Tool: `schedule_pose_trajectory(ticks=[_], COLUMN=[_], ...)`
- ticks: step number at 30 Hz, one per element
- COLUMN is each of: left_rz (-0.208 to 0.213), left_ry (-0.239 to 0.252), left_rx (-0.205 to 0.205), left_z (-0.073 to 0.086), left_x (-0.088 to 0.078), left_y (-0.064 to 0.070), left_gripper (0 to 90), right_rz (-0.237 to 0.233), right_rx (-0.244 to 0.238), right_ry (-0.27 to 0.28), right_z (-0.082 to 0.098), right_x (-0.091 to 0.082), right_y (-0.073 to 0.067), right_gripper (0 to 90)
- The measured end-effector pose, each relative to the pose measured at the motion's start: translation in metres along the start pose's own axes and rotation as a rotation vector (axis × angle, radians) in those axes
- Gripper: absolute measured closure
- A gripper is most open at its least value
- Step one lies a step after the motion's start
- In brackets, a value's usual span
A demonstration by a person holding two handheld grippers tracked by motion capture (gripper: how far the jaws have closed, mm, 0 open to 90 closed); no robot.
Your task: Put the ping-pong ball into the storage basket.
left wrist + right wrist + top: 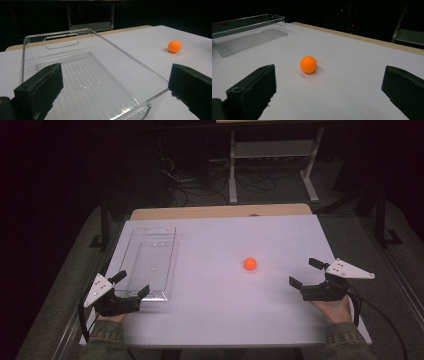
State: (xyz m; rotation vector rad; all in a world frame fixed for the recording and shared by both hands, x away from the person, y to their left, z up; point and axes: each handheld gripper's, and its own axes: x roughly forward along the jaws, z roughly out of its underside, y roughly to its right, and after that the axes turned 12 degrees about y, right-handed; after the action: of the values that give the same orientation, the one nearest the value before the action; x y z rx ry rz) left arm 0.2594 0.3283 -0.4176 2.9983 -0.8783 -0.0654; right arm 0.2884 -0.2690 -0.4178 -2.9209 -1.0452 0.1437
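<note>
An orange ball (250, 264) rests on the white table (225, 310), right of centre. A clear plastic tray (150, 260) lies empty at the left. My left gripper (132, 284) stands open just in front of the tray's near end, nothing between its jaws. The left gripper view looks into the tray (82, 80), with the ball (174, 46) far off to the right. My right gripper (306, 272) is open near the table's right edge, pointing toward the ball and well short of it. In the right gripper view the ball (308, 64) lies ahead between the wide jaws.
A wooden strip (220, 212) borders the table's far edge. Beyond it, in the dark, stand a white metal frame (272, 155) and loose cables (200, 185) on the floor. The tray (247, 32) sits far left in the right gripper view.
</note>
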Motion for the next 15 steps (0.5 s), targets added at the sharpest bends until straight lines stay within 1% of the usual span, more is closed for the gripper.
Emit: schedule_pose_trajectory(ticks=[2, 8, 10, 11, 15], left_rz=[0.006, 0.024, 0.028, 0.03, 0.03], left_ry=[0.001, 0.007, -0.002, -0.019, -0.031], left_rx=[-0.004, -0.016, -0.016, -0.013, -0.002], left_z=[-0.0001, 0.0, 0.0008, 0.0017, 0.0001], left_x=[0.0004, 0.002, 0.0034, 0.0056, 0.0061], left_y=[-0.0002, 0.0014, 0.0031, 0.004, 0.005], left_gripper=[0.0, 0.0, 0.0, 0.0, 0.0], right_rz=[0.001, 0.011, 0.008, 0.008, 0.0], right_rx=[-0.006, -0.004, -0.001, -0.002, -0.008], right_ry=[-0.005, -0.012, -0.011, -0.013, -0.023], right_z=[0.0007, 0.0035, 0.0037, 0.0041, 0.0048], right_x=[0.0008, 0.0012, 0.0019, 0.0024, 0.0038], right_y=[-0.0003, -0.0025, -0.0024, -0.0024, -0.0033], right_gripper=[0.0, 0.0, 0.0, 0.0, 0.0])
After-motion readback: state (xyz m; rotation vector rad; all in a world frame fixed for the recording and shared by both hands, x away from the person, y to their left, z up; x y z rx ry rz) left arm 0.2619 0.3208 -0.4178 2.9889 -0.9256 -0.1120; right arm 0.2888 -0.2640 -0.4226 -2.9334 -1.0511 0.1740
